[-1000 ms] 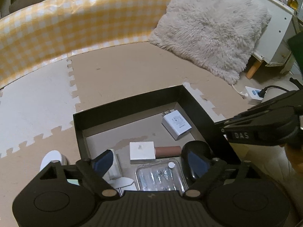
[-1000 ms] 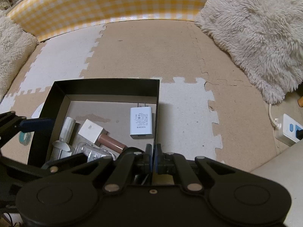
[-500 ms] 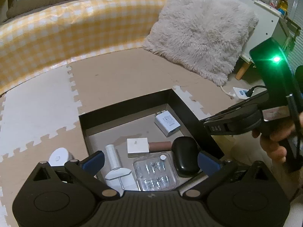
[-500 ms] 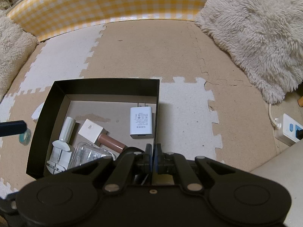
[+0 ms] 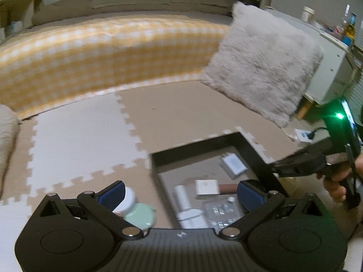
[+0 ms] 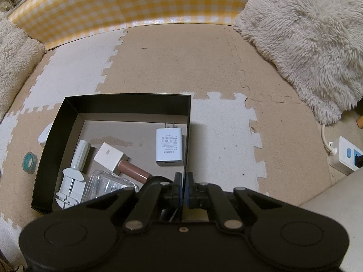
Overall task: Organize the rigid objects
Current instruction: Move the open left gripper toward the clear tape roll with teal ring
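Note:
A black box on the foam mat holds a white charger, a white-capped brown tube, a clear plastic case and a white tool. My right gripper is shut, pinching the top of the box's right wall. In the left wrist view my left gripper hangs wide open and empty above the left wall of the box. A mint-green tape roll and a white round object lie outside the box, under its left finger. A dark case is mostly hidden behind its right finger.
A yellow checked cushion edge borders the mat at the back. A fluffy pillow leans at the right, with a white power strip below it. A white cabinet stands far right. A hand holds the right gripper.
My left gripper opened wider off the dark case, leaving it in the box, then rose and swung left so the tape roll and white round object come under it. The right gripper stayed put.

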Demonstrator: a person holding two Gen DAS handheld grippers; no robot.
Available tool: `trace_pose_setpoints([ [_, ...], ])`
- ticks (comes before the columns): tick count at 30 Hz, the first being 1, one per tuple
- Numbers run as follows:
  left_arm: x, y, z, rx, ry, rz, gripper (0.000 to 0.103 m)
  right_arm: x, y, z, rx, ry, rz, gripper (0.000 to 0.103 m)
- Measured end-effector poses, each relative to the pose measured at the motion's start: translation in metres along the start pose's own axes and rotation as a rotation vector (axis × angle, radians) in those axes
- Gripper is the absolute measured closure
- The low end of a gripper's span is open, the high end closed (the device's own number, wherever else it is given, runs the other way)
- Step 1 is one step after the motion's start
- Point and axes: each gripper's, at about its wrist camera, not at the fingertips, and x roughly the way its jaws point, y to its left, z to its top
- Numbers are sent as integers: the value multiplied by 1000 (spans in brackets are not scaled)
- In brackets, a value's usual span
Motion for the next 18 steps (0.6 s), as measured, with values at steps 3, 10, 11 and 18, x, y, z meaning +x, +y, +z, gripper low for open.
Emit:
trace_pose_setpoints([
  [3,-4,19,-2,-16,-1,29,0,0,0,0,-1,0,0,100],
  [10,1,63,-17,-35,13,110,0,0,-1,0,0,0,0,100],
  [11,5,70,-20,-55,27,118,0,0,0,0,1,0,0,100],
  [18,27,106,-36,-120,122,194,0,0,-1,-1,-3,1,-2,100],
])
